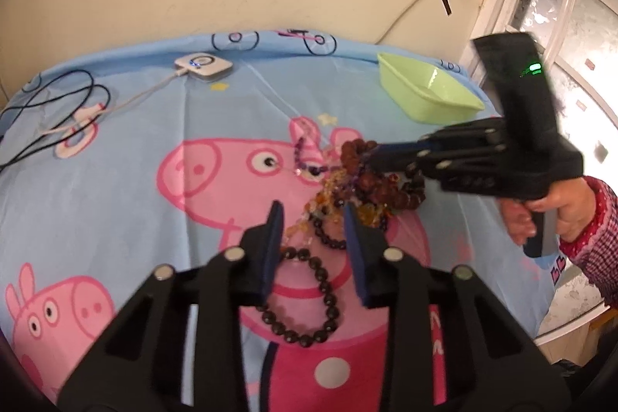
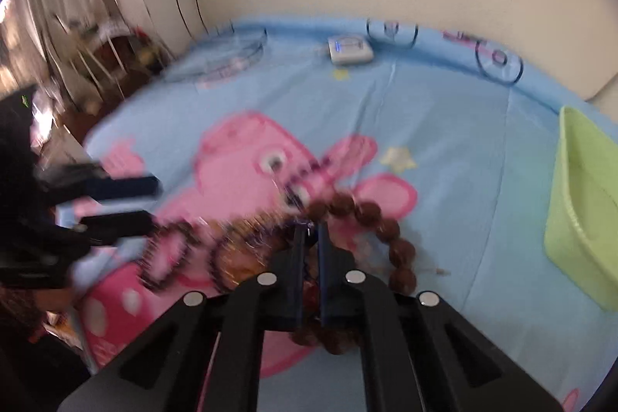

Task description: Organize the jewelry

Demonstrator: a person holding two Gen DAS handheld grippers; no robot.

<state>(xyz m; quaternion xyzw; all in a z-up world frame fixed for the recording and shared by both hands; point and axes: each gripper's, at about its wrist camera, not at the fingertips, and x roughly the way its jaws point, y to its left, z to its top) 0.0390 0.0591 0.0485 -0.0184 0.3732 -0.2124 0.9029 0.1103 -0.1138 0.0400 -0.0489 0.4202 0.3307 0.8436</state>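
A blue cartoon-pig cloth (image 1: pixel 127 126) is covering the table, and the jewelry is lying in a tangled heap (image 1: pixel 359 188) near its middle, on the pink pig print. The left gripper (image 1: pixel 313 219) is hanging just above the near edge of that heap with its fingers (image 1: pixel 270 250) spread partway, and nothing is being pressed between them; a black bead bracelet (image 1: pixel 309 300) is lying flat on the cloth below and between them, nearer than the heap. The right gripper (image 2: pixel 309 230) is reaching into the heap from the right, a hand (image 1: pixel 540 215) in a red patterned sleeve (image 1: pixel 591 238) gripping its handle. Its fingers (image 2: pixel 297 269) are standing almost pressed together, a thin gap showing between the pads, and a strand of large brown beads (image 2: pixel 370 215) is curling around their tips; the right wrist view is blurring too much to tell whether a strand is being pinched. Amber, purple and dark beads are mixing together in the heap to the left of the brown ones. A pale green tray (image 1: pixel 425 91) is sitting at the far right of the cloth, well apart from the heap. A small white device (image 1: pixel 202 64) with a blue light is sitting at the far edge near the wall, its cable (image 1: pixel 127 101) running off to the left beside loops of dark cord (image 1: pixel 58 103).
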